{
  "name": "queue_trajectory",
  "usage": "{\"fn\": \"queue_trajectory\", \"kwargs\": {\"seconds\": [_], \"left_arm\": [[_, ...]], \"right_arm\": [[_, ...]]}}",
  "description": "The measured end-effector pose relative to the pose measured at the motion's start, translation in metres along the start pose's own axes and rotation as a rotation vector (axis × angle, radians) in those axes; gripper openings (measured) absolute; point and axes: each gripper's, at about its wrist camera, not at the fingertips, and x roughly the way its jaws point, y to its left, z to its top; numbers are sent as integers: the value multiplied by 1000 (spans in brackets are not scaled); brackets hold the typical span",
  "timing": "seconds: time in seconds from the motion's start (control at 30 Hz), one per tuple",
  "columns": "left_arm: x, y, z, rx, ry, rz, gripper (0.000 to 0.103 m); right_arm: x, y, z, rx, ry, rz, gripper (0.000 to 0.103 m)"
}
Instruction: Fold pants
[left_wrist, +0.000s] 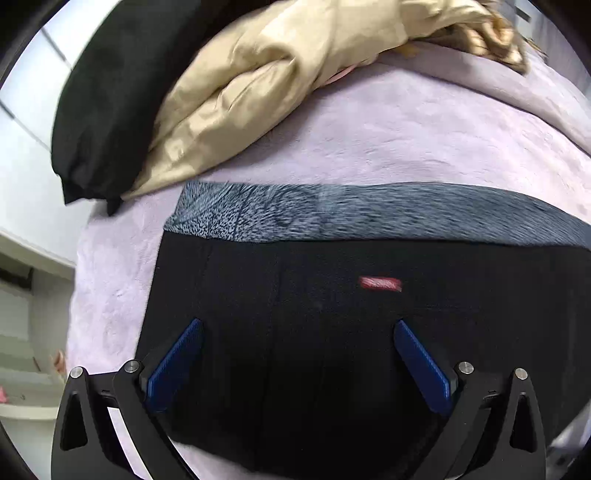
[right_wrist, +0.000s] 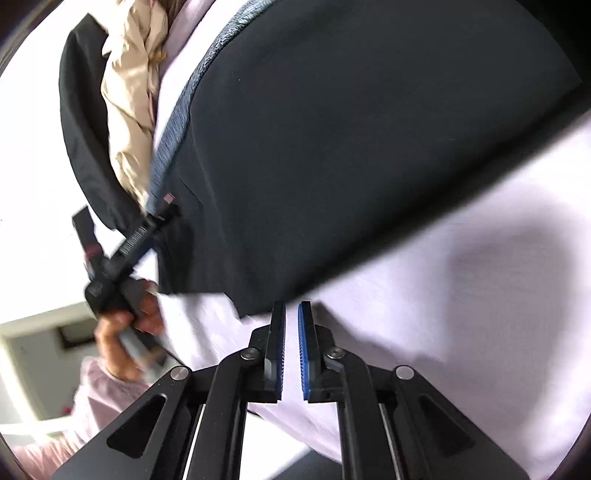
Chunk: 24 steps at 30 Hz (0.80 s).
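Note:
Black pants (left_wrist: 332, 314) with a grey fleece lining band (left_wrist: 332, 218) and a small red label (left_wrist: 380, 283) lie flat on a lilac blanket (left_wrist: 369, 140). My left gripper (left_wrist: 297, 328) is open, its blue pads spread wide just above the black fabric. In the right wrist view the pants (right_wrist: 332, 147) stretch up and right. My right gripper (right_wrist: 291, 314) has its pads nearly together with a thin gap, empty, at the pants' near edge. The left gripper (right_wrist: 155, 225) shows there at the pants' far left end, held by a hand.
A beige satin garment (left_wrist: 258, 92) and a black garment (left_wrist: 110, 110) are piled at the blanket's far left; both show in the right wrist view (right_wrist: 129, 96). White wall and cabinets (left_wrist: 22, 295) lie beyond the bed's left edge.

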Motion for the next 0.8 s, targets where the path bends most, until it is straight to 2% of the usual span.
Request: {"fn": "queue_trajectory", "kwargs": {"seconds": [0.07,0.17,0.23,0.3,0.33,0.4,0.47,0.5,0.53,0.6,0.63,0.67,0.73,0.8], "left_arm": [[-25,-15,-6,33,-33,-31,103],[-50,-58,-20,105,-51,-118,103],[-53,-99,-28,162,-32,-170,103],[-42,-132,-39,210,10,-175,103],[-34,-144,-44,229,31,-169,103],[-22,-155,-55,241,73,-132,103],[-29,-151,-57,215,74,-138,103],[-32,-149,-58,218,84,-138,103],[-37,-148,-59,224,90,-128,103],[-46,-145,-62,236,94,-116,103],[-52,-145,-63,238,95,-118,103],[-59,-145,-64,238,97,-126,103],[-70,-147,-67,233,107,-142,103],[-82,-153,-71,232,126,-165,103]], "right_arm": [[-37,6,5,-97,-97,-74,10],[-73,12,23,-180,-214,-214,10],[-82,-2,44,-182,-222,-290,10],[-77,-24,56,-174,-190,-391,10],[-74,-38,58,-165,-168,-413,9],[-77,-52,56,-139,-153,-387,6],[-87,-54,49,-135,-150,-398,7],[-87,-51,46,-134,-146,-434,16],[-87,-49,40,-128,-144,-437,18],[-100,-54,33,-95,-144,-368,19],[-108,-55,29,-75,-148,-342,22],[-114,-55,27,-65,-157,-336,25],[-125,-53,22,-61,-174,-325,39],[-130,-50,17,-60,-184,-327,44]]}}
